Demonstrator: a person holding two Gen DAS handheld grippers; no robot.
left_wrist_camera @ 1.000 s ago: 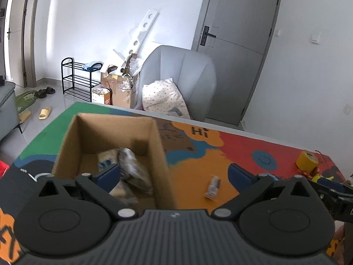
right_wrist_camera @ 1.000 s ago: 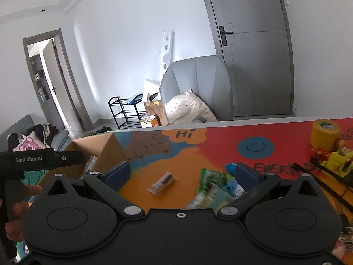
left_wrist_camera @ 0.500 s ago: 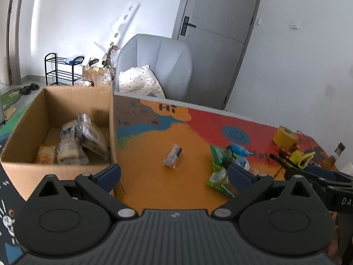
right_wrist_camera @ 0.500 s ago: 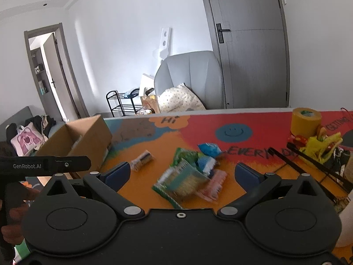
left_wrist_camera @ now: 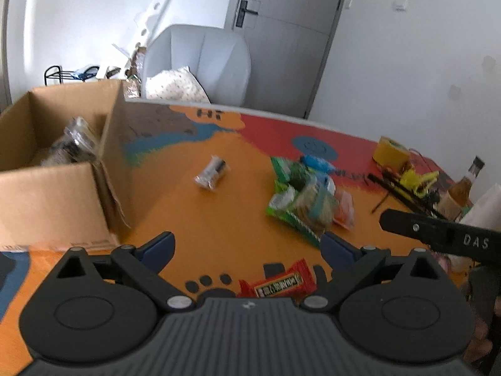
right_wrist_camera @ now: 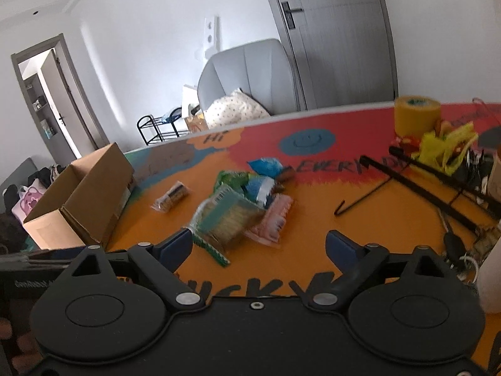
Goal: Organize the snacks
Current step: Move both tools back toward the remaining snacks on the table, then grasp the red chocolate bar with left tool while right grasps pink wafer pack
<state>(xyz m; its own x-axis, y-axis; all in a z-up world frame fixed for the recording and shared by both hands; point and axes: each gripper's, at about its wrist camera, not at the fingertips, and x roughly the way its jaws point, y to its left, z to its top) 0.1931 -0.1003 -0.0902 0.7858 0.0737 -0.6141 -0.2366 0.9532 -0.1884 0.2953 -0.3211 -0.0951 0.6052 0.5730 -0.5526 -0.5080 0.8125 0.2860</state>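
An open cardboard box (left_wrist_camera: 62, 185) stands at the table's left, with wrapped snacks (left_wrist_camera: 75, 144) inside; it also shows in the right wrist view (right_wrist_camera: 81, 194). A pile of snack packets (left_wrist_camera: 303, 200) lies mid-table, seen too in the right wrist view (right_wrist_camera: 238, 206). A small clear-wrapped snack (left_wrist_camera: 211, 172) lies alone between box and pile (right_wrist_camera: 170, 199). A red snack bar (left_wrist_camera: 278, 283) lies just under my left gripper (left_wrist_camera: 247, 247), which is open and empty. My right gripper (right_wrist_camera: 260, 244) is open and empty, just short of the pile.
A yellow tape roll (right_wrist_camera: 416, 114), yellow clutter and black rods (right_wrist_camera: 438, 185) crowd the table's right side. A brown bottle (left_wrist_camera: 463, 188) stands at the far right. A grey armchair (left_wrist_camera: 200, 62) stands behind the table.
Both grippers have pulled back and swung right, away from the box and toward the snack pile. The red bar has come into the left wrist view. Both stay open.
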